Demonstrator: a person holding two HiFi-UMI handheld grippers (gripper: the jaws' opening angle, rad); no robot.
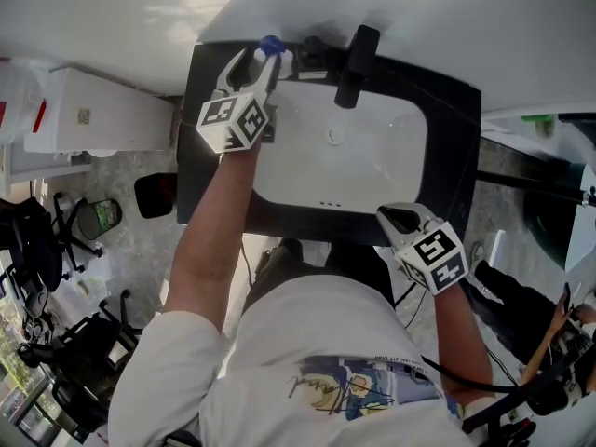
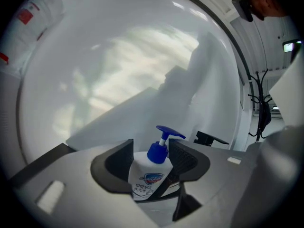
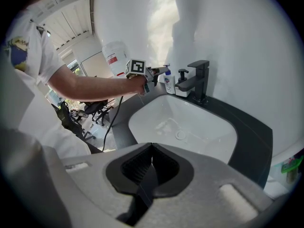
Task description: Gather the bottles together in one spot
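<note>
Probably a washroom: basin (image 1: pixel 372 170), tap (image 1: pixel 357 54).

Grippers: two. The left gripper (image 1: pixel 253 68) is in the upper left of the head view and the right gripper (image 1: pixel 400 220) at lower right.
Marker cubes: two, one per gripper, the left cube (image 1: pixel 233 119) and the right cube (image 1: pixel 436 254).
Bottles: two, both at the top rim of the sink beside the tap. One is the blue-pump bottle (image 2: pixel 148 172), the other the black-pump bottle (image 3: pixel 181 87).
Tap (image 3: pixel 198 80): one, black.
Basin (image 3: pixel 190 127): one, white, with one drain (image 3: pixel 179 135).
White box (image 1: pixel 93 110): one, at left.
Office chairs, lower left of the head view: too tangled to count.
</note>
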